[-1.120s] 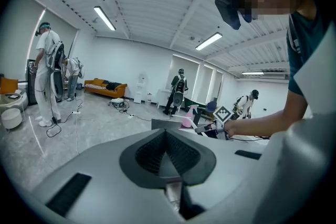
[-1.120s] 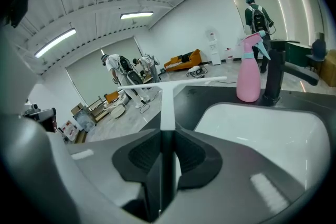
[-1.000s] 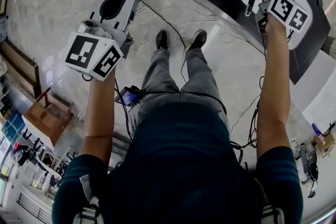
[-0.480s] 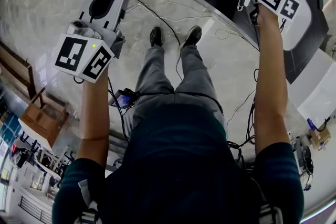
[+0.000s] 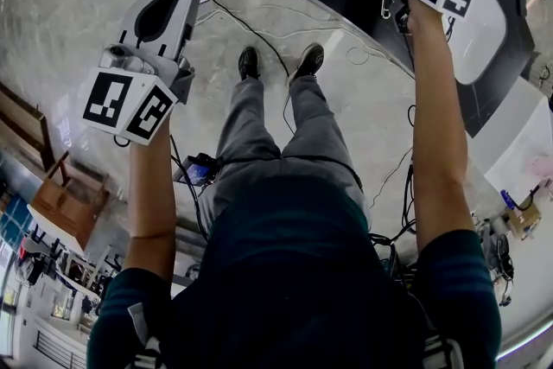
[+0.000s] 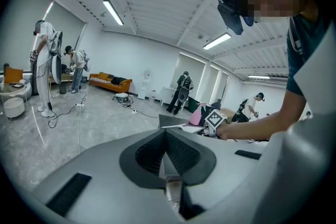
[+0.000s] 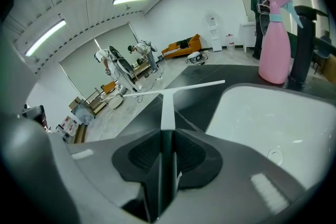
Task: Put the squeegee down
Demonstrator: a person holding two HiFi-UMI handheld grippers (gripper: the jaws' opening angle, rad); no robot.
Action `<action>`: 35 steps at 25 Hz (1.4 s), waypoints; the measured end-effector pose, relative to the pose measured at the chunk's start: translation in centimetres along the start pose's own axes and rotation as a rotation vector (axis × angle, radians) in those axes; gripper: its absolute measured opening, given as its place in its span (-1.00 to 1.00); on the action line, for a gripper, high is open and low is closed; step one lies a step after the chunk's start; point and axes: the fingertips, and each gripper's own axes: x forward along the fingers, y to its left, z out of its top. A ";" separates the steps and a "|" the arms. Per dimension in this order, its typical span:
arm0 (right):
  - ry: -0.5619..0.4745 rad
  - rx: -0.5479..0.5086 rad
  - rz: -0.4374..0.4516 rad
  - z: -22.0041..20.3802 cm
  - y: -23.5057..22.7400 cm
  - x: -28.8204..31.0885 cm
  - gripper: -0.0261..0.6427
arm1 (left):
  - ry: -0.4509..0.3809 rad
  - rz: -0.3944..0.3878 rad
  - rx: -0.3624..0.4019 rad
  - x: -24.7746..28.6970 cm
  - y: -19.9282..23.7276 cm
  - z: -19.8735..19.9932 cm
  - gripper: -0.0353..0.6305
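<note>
Right gripper view has the right tool clamped on the squeegee by its handle, which runs straight ahead to a crosswise blade over the dark tabletop edge beside the sink, while the left tool, closed and empty, hangs well apart.

Bright, even indoor light from ceiling strip lights; shadows are weak, and the polished floor shows soft glare patches. Heavy fisheye everywhere: straight lines bow near the edges, and both gripper views have black corners. The far room and the squeegee are sharp, while the nearest foreground at the bottom of both gripper views is soft.
</note>
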 end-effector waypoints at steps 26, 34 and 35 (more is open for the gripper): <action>0.040 0.023 -0.061 -0.9 -0.8 0.7 -0.62 | -0.013 -0.011 0.013 -1.2 0.5 1.4 -0.88; -0.014 0.007 -0.104 0.9 -0.6 -1.7 -0.59 | -0.029 -0.010 0.033 -2.6 0.0 2.6 -0.88; -0.024 0.004 -0.108 1.2 -0.4 -2.3 -0.59 | -0.033 -0.010 0.037 -2.9 -0.1 2.8 -0.88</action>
